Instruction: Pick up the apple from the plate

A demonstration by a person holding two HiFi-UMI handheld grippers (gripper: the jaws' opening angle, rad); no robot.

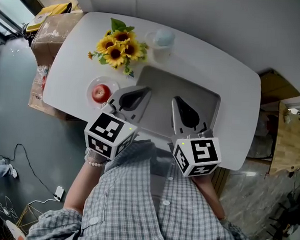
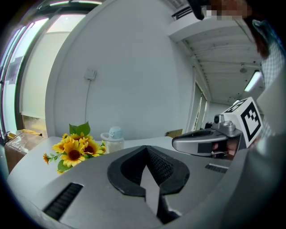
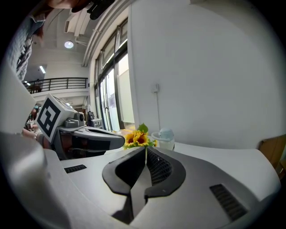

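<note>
A red apple (image 1: 100,93) lies on a small pink plate (image 1: 92,83) near the white table's left front edge, seen only in the head view. My left gripper (image 1: 141,93) is shut and empty, held just right of the plate and above the table. My right gripper (image 1: 177,101) is also shut and empty, over a grey tray (image 1: 203,97). In the left gripper view the jaws (image 2: 145,150) meet with nothing between them. In the right gripper view the jaws (image 3: 145,151) are likewise pressed together. Both gripper views miss the apple.
A bunch of sunflowers (image 1: 117,46) lies behind the plate, with a pale lidded cup (image 1: 163,41) to its right. Cardboard boxes (image 1: 51,33) stand off the table's left end. A person's checked shirt (image 1: 149,204) fills the bottom of the head view.
</note>
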